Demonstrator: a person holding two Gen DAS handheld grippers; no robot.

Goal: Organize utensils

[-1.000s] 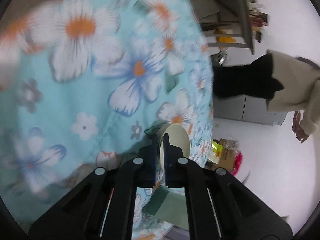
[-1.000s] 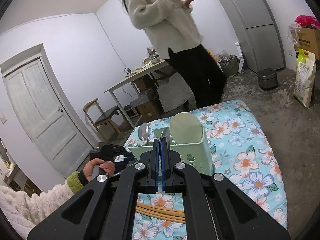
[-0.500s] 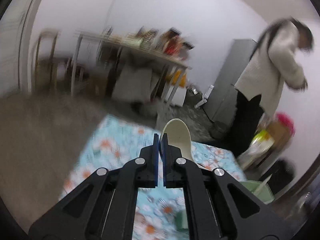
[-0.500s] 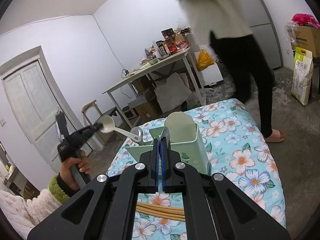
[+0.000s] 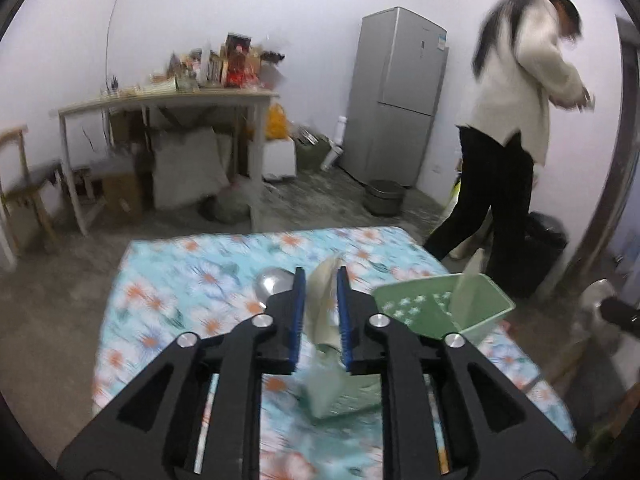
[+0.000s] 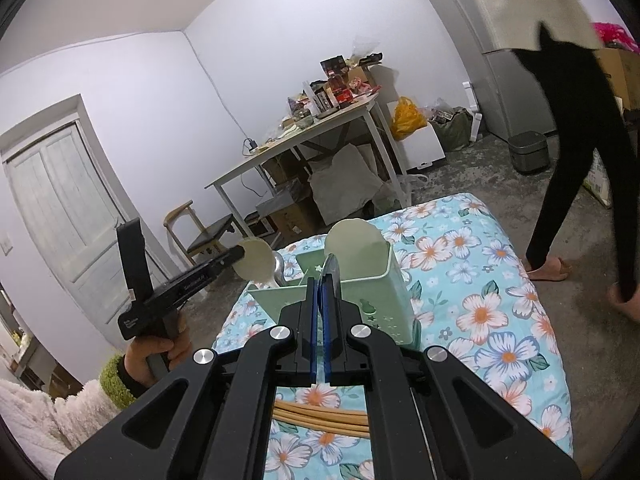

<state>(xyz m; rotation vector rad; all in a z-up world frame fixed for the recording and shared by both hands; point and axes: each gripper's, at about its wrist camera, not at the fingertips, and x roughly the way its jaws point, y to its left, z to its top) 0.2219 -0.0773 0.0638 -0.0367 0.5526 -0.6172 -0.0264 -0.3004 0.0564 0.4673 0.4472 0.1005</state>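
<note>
One cream spoon [image 5: 325, 300] hangs between the parted pads of the left tool [image 5: 320, 312], jaws just opening above the green holder [image 5: 472, 312] on the flowered surface [image 5: 180, 292]. Dropping it in appears underway. Right tool [image 6: 320, 320] rests closed, empty; chopsticks [image 6: 320, 416] probably come next.

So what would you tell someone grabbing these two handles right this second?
Left gripper: jaws have just been opening, with a pale spoon between them at the left end of the green caddy; it looks about to drop in.
Right gripper: shut, holding nothing.
Done: a metal spoon and a pale paddle stand in the caddy.
Left: check that the pale spoon lands inside, then pick up the chopsticks lying on the flowered cloth near the right gripper.
</note>
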